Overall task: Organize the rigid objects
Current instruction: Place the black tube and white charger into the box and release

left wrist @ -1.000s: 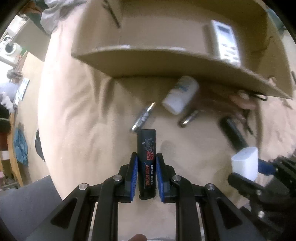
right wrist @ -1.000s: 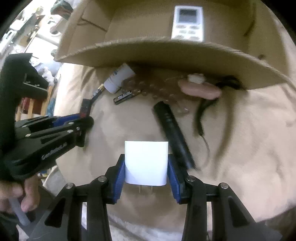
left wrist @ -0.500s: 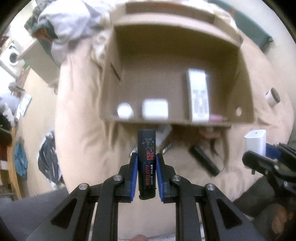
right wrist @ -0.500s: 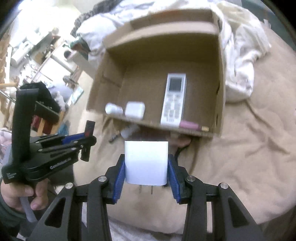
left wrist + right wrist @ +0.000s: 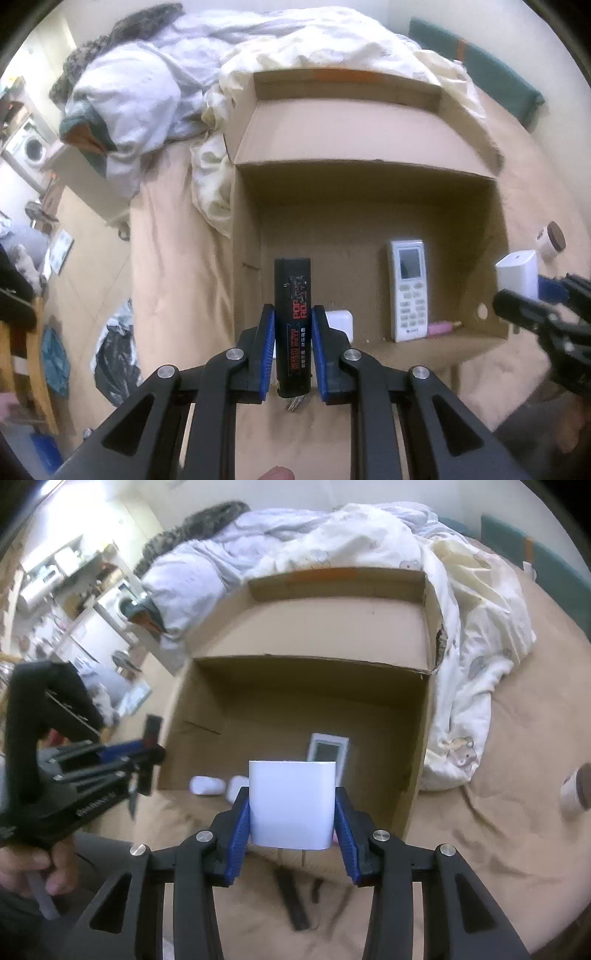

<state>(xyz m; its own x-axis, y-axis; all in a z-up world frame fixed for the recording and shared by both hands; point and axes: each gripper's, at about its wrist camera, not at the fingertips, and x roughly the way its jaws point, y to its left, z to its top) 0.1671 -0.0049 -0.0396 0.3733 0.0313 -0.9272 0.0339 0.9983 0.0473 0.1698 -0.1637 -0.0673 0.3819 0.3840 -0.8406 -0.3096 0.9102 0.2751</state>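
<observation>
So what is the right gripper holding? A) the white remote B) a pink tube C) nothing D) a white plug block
D: the right gripper is clamped on the white plug block, its metal prongs poking out underneath, while the white remote lies down in the cardboard box.

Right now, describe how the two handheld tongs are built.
Both tongs, left and right, share one build: matte black angular linkage arms with triangular cutouts, silver round pivot bolts, and ribbed blue pads lining each finger. The left body carries faint white lettering, too blurred to read.
</observation>
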